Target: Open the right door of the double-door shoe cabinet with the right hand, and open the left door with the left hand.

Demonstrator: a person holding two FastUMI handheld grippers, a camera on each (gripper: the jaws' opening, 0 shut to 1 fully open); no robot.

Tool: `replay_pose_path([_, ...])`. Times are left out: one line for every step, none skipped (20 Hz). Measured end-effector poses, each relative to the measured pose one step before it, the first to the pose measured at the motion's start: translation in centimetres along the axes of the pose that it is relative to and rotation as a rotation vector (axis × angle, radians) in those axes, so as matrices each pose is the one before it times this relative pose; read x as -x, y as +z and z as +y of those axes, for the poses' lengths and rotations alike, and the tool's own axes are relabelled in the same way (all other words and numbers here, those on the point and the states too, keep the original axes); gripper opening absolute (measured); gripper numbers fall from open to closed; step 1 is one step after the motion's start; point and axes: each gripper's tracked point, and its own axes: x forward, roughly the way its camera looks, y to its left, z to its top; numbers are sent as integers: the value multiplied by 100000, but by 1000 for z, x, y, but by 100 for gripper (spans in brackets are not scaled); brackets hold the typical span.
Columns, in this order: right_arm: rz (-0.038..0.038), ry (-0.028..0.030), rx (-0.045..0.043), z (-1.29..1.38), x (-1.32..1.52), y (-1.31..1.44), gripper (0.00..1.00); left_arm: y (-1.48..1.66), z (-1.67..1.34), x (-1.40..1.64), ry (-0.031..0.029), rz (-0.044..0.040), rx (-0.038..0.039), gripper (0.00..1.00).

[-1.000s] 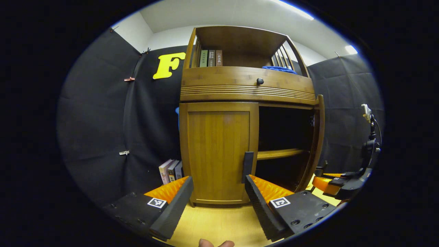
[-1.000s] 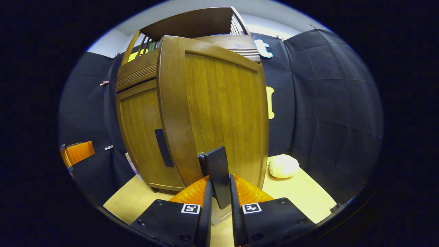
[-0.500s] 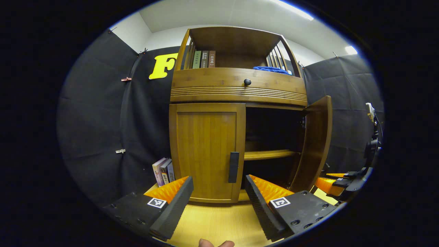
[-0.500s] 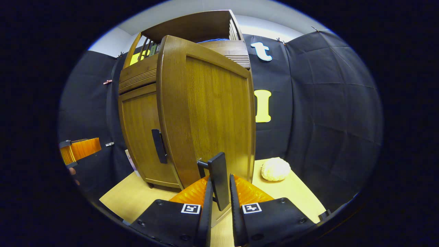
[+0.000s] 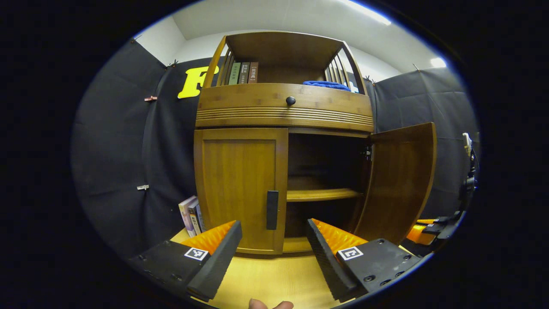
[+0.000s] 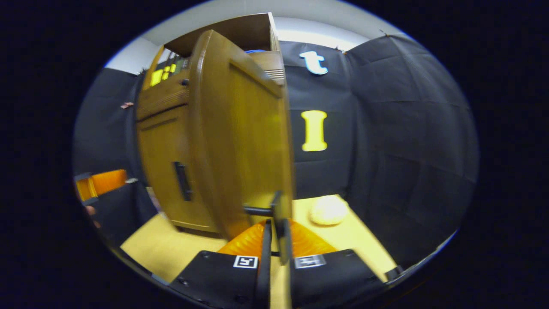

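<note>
Right claw (image 6: 276, 257): clamped on the right door's handle (image 6: 281, 214), right door (image 5: 401, 180) swung wide.
Left claw (image 5: 274, 249): gaping, empty, near the left door (image 5: 238, 189), shut, its handle (image 5: 272, 210) untouched.
Risk: overswing could strain the hinge; the thin handle could slip out.
Change: right door stands far wider than a second ago.

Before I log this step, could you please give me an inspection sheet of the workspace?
Surface: pale wood floor, bare in front of the cabinet.
Job's things: right door swung open; left door closed, handle free.
Clutter: books beside the cabinet; pale round lump on the floor.
Grippers: left hand-held gripper open, short of the left door; right hand-held gripper shut on the right door's handle.
Cables: nothing seen.
Surroundings: black cloth walls.
</note>
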Motion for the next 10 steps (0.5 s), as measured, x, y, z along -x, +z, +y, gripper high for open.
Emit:
replay_pose_path([181, -672, -2154, -1181, 789, 311, 17, 23, -345, -236, -208, 160, 109, 94])
replay_pose_path([59, -634, -1186, -820, 516, 6, 14, -63, -329, -119, -217, 136, 111, 92])
replay_pose_path([344, 1703, -1727, -577, -184, 41, 12, 30, -220, -322, -236, -16, 121, 94])
replay_pose_path([750, 2786, -1202, -204, 16, 40, 12, -50, -210, -174, -4, -160, 55, 94])
replay_pose_path([-193, 1712, -5, -337, -129, 222, 12, 32, -6, -283, 62, -79, -19, 92])
replay_pose_path([-697, 534, 1643, -537, 25, 187, 12, -106, -33, -419, 94, 70, -119, 92])
replay_pose_path([-1152, -229, 2641, -555, 20, 265, 12, -26, 16, -399, 344, 11, -305, 94])
replay_pose_path([-581, 36, 2331, -485, 128, 155, 12, -86, 51, -382, 260, -10, -411, 92])
replay_pose_path([-223, 505, 470, -366, 166, 68, 12, -40, 97, -518, 371, 61, -399, 94])
replay_pose_path([-614, -182, -423, -430, 156, 293, 12, -144, 81, -475, 256, 30, -323, 96])
